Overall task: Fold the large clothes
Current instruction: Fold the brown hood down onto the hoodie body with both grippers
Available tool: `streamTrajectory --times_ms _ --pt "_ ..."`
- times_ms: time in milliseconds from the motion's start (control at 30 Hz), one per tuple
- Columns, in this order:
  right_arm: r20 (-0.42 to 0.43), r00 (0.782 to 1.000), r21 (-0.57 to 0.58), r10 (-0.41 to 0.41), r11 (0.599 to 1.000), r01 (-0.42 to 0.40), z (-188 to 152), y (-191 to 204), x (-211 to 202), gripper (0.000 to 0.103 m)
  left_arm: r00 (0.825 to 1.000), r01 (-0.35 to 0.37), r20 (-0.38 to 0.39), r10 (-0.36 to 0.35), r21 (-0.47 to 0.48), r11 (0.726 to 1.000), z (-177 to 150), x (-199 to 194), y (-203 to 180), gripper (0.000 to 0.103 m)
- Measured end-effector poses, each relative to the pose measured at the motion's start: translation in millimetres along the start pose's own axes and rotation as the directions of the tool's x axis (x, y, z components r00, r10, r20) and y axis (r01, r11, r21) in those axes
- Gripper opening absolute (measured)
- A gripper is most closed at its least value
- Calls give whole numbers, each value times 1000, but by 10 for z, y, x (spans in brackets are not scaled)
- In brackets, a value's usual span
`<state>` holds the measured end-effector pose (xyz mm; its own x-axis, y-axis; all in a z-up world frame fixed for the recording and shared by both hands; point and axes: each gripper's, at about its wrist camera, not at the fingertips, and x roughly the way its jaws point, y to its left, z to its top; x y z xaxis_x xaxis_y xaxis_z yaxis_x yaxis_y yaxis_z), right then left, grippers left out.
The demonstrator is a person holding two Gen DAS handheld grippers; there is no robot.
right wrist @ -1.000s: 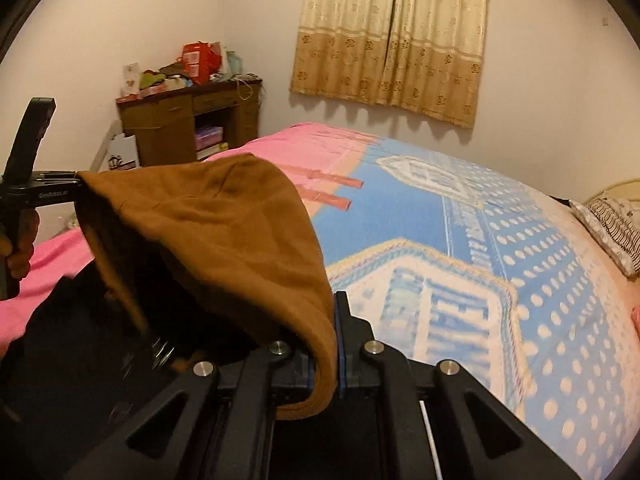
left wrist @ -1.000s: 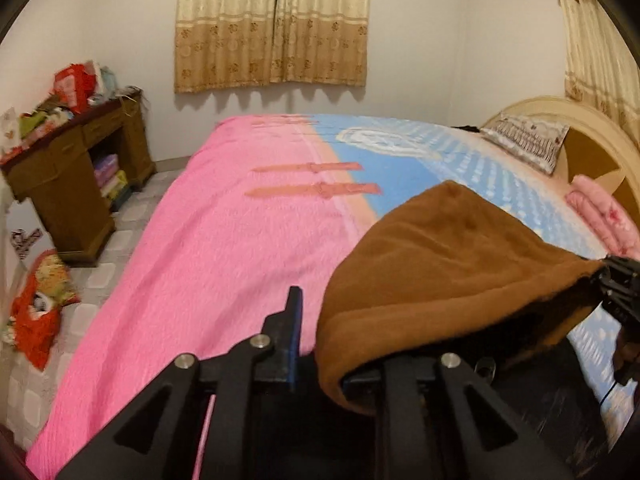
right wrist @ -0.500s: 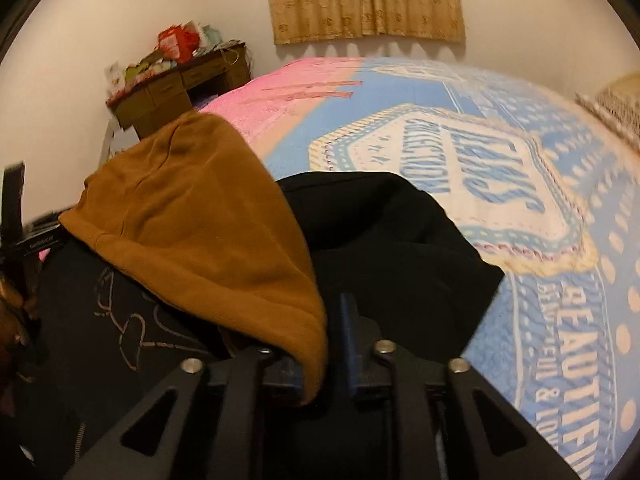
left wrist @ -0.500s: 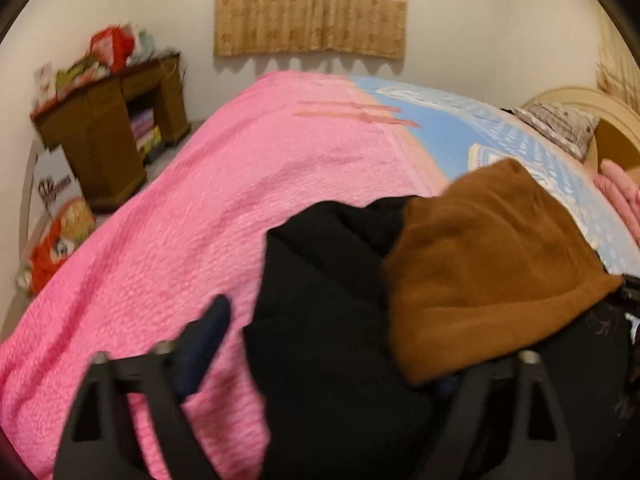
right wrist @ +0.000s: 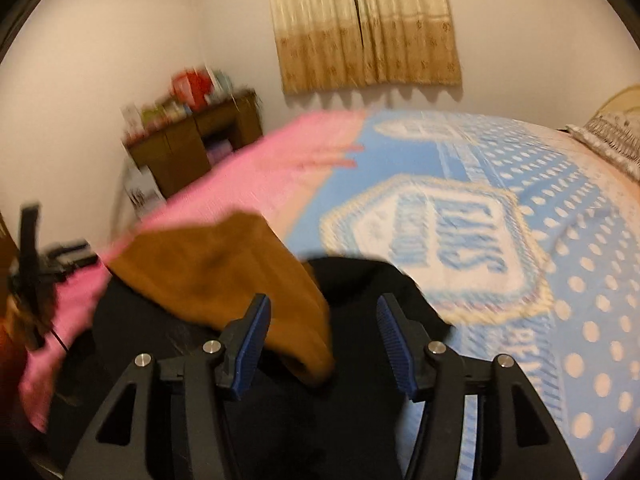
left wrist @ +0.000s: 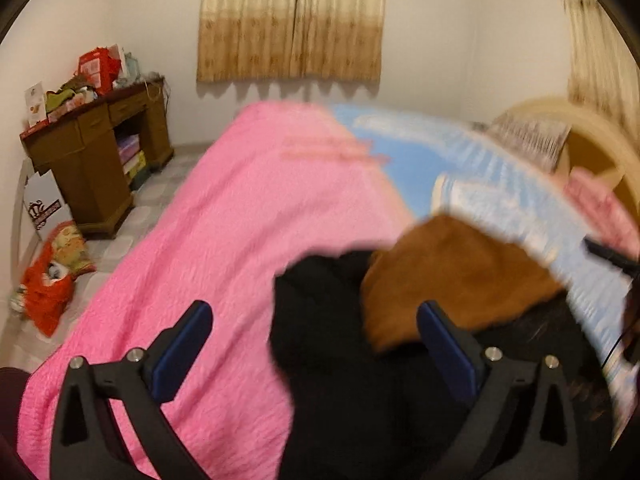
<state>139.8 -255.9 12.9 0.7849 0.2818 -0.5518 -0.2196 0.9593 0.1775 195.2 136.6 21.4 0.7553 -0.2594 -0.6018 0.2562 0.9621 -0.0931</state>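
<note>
**Black garment with brown hood lying loose on the bed, both sets of jaws parting**

The black garment (left wrist: 340, 380) lies in a heap on the bed, at the near edge, straddling the line where the pink blanket (left wrist: 224, 240) meets the blue patterned blanket (right wrist: 520, 208). Its brown hood lining (left wrist: 452, 280) is turned outward and rests on top of the black cloth; in the right wrist view the same brown cloth (right wrist: 224, 272) drapes down toward the camera, its lower tip hanging between the two blue pads.

The left gripper (left wrist: 316, 344) has its jaws spread very wide and opening; black and brown cloth sits between them, but neither pad presses on it. The right gripper (right wrist: 324, 332) has its jaws about half apart and opening as well; the brown tip lies between them, close to the left pad, and no pad clamps it. Each gripper shows at the edge of the other's view, as a dark blurred shape.

Both pictures are smeared by motion, so fine folds in the cloth cannot be made out.

Farther back, a striped pillow (left wrist: 528, 144) leans by the rounded pale headboard (left wrist: 592, 136). A beige curtain (left wrist: 292, 20) hangs on the far wall. To the left stands a brown wooden desk (left wrist: 92, 160) piled with clutter, and a red bag (left wrist: 48, 280) lies on the tiled floor (left wrist: 160, 196) beside it.
</note>
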Motion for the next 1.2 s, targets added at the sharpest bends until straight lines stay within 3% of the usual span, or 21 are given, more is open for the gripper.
streamTrajectory --times_ms 133,167,200,267,333,367,433,467,600,700,767,833,867,900,933,1067,1200 --pt "11 999 -41 40 998 -40 280 331 309 55 997 -45 53 47 -42 998 407 162 -241 103" --pt "-13 999 -52 49 997 -50 338 425 477 50 997 -66 37 68 -52 996 469 325 -320 103" --pt "-47 997 -58 53 997 -56 372 514 691 37 997 -79 9 80 -55 995 479 493 -380 103" --pt "-111 992 -61 59 996 -66 360 614 1075 26 991 -122 -66 120 -30 992 396 888 -504 103" --pt "-159 987 -75 19 997 -31 233 637 1377 26 973 -193 -133 191 -2 981 204 1172 -541 100" --pt "-195 981 -57 19 998 -31 139 588 1500 26 966 -203 -161 201 3 979 74 1267 -524 98" --pt "-282 954 41 100 995 -92 -78 399 1677 25 969 -164 -189 158 -20 986 -163 1346 -455 99" --pt "-249 953 99 171 984 -151 -133 285 1620 24 968 -158 -201 150 -23 987 -217 1370 -430 99" --pt "-228 945 178 235 964 -197 -164 82 1449 24 963 -176 -209 171 -7 984 -186 1376 -440 103" --pt "-209 941 211 266 952 -222 -113 -20 1230 26 969 -144 -204 138 -15 989 -147 1311 -430 102" --pt "-162 946 242 280 941 -237 -23 -131 1072 28 984 -67 -168 60 -34 997 -88 1142 -394 101" --pt "-122 956 244 267 942 -232 79 -212 951 42 996 -33 -86 27 -59 998 17 912 -313 101" --pt "-123 960 230 250 948 -217 122 -232 952 59 999 -35 -44 31 -77 996 113 803 -243 102" --pt "-133 964 204 229 959 -199 166 -227 995 66 999 -41 -32 38 -94 995 185 772 -193 102" --pt "-151 965 181 214 966 -186 208 -207 1079 66 999 -40 -31 37 -106 994 244 780 -153 103" --pt "-218 951 165 219 969 -185 391 -105 1568 66 987 -32 -162 10 -136 990 333 1103 -52 103" --pt "-297 918 124 261 964 -234 454 196 2082 66 969 -15 -246 -19 -136 991 65 1293 -159 103"
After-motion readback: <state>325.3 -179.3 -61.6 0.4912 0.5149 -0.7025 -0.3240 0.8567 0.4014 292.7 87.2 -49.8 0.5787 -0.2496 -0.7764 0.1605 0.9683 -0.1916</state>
